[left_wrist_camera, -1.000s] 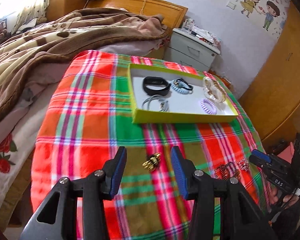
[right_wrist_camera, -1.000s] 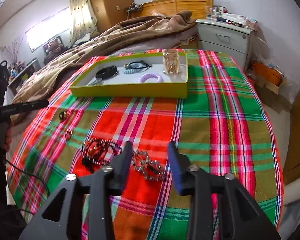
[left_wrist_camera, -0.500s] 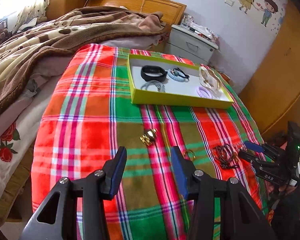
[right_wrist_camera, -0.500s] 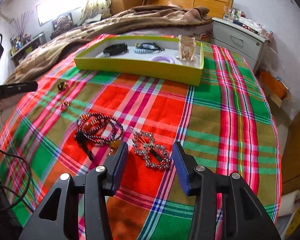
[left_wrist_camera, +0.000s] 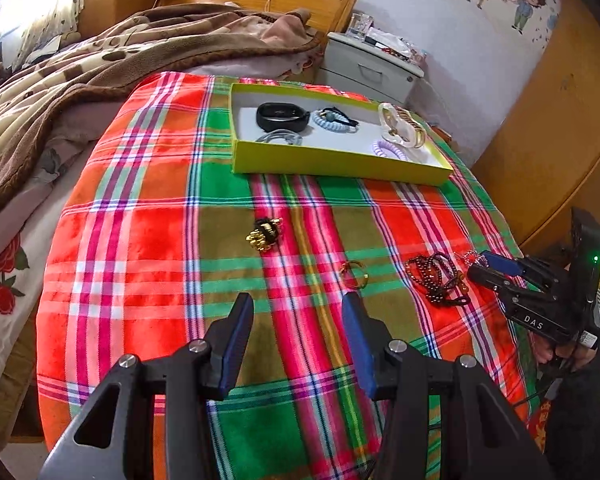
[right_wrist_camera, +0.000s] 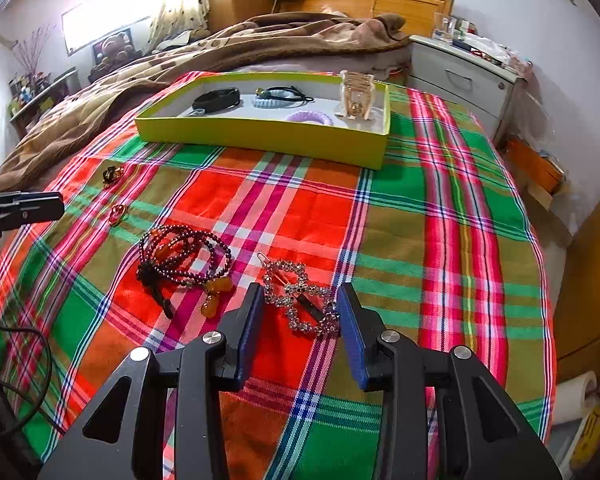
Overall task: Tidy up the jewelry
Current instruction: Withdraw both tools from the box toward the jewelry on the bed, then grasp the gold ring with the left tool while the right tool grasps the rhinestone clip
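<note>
Plaid cloth [right_wrist_camera: 440, 240], beaded bracelet [right_wrist_camera: 184, 256] beside rhinestone clip [right_wrist_camera: 300, 300], yellow tray [right_wrist_camera: 260, 140] beyond

Surface [right_wrist_camera: 440, 208]: covered with plaid cloth in red, green and olive. Directly on it: yellow-green tray [right_wrist_camera: 260, 142] at far side, well beyond the fingers [right_wrist_camera: 250, 320]. Rhinestone hair clip [right_wrist_camera: 300, 300] between right fingers. Dark beaded bracelet [right_wrist_camera: 184, 256] just left of them. Small gold ring [left_wrist_camera: 354, 274] just ahead of left fingers; gold-black claw clip [left_wrist_camera: 264, 234] farther ahead.
</note>
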`<state>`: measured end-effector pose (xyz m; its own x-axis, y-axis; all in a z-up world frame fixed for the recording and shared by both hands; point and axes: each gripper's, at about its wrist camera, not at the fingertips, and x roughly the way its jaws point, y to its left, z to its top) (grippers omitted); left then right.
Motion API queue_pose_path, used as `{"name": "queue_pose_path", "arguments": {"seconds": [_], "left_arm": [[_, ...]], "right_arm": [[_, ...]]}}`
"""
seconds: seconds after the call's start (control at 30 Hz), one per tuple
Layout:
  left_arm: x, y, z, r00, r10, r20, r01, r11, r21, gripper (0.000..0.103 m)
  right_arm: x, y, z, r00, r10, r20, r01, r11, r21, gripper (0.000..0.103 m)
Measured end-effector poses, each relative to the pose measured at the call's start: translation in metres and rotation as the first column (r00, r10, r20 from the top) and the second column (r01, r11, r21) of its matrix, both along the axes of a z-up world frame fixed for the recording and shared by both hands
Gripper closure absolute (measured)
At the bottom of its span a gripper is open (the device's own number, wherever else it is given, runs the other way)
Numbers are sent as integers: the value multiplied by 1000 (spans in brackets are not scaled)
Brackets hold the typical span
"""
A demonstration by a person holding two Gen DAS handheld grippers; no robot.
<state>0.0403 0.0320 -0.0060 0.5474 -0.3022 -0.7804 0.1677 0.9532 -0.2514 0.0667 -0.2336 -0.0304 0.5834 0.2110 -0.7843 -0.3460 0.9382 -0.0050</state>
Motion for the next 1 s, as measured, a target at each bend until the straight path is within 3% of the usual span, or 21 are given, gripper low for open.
{"name": "queue_pose_path", "arguments": {"seconds": [0.33, 0.53, 0.93, 1.0], "left_arm": [[12, -28, -3, 997, -73, -1, 73, 997, 31, 55], [22, -54, -6, 993, -119, 10, 117, 987, 106, 55], [30, -72, -17, 992, -125, -10, 125, 974, 188, 55], [30, -72, -17, 992, -125, -10, 124, 972, 199, 62]], "right_arm": [[-5, -13, 8, 998, -64, 25, 62, 996, 63, 64], [-7, -13, 8, 997, -76, 27, 74, 994, 83, 64], [-8, -15, 10, 995, -90, 34, 86, 991, 102, 64], [-9, -14, 10, 995, -90, 36, 86, 991, 106, 64]]}}
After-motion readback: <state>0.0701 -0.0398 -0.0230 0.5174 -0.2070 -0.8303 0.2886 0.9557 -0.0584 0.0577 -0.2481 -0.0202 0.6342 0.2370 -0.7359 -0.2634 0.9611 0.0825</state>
